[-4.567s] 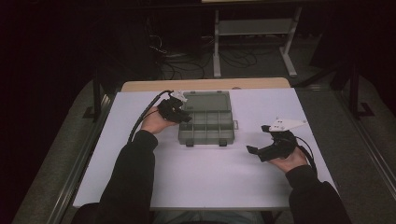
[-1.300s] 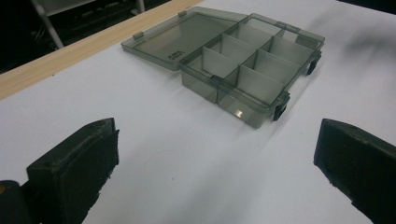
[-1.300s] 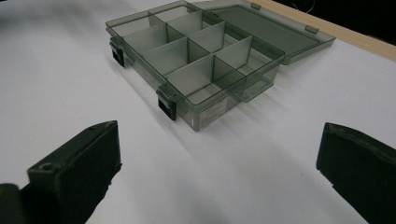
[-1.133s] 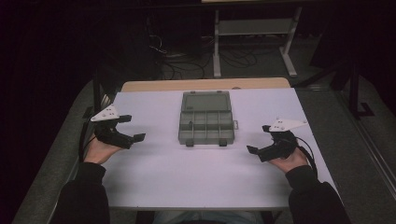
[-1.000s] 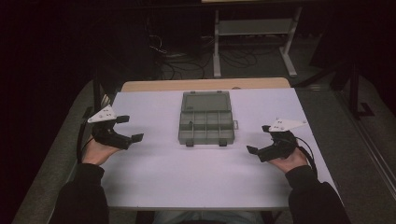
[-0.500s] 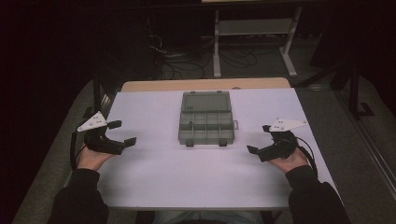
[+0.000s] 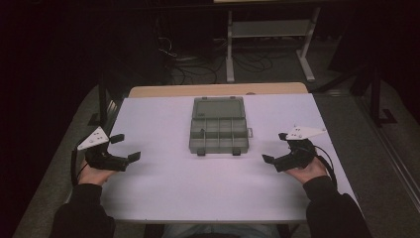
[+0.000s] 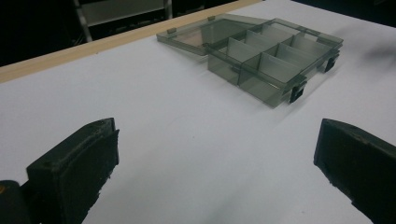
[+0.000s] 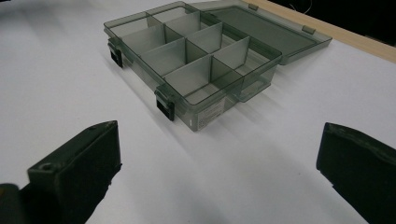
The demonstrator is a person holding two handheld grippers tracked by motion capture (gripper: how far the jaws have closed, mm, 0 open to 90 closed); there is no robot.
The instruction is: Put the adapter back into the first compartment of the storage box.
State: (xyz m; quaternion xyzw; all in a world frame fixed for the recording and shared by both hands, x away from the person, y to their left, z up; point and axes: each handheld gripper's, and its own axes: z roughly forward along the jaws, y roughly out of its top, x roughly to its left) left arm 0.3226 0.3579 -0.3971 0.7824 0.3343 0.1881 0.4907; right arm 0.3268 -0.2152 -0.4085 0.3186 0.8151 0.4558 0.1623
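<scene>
A smoky grey plastic compartment box [image 7: 218, 130] lies in the middle of the white table [image 7: 163, 193], its lid [image 7: 218, 107] folded back flat on the far side. Its several compartments [image 9: 187, 56] look empty, and two dark latches [image 9: 166, 105] hang on its near wall. My left gripper [image 7: 126, 148] rests open at the table's left edge, well away from the box [image 8: 266, 60]. My right gripper [image 7: 274, 148] rests open on the right side, also apart from the box. Nothing sits between either pair of jaws.
A wooden strip [image 7: 218, 89] runs along the table's far edge. Beyond it stand a metal rack [image 7: 270, 34] and loose cables [image 7: 190, 69] on the dark floor. A dark post [image 7: 103, 101] stands off the table's left far corner.
My left gripper has drawn back from the box to the table's left edge and moved a little nearer. The right gripper and the box have stayed still.
</scene>
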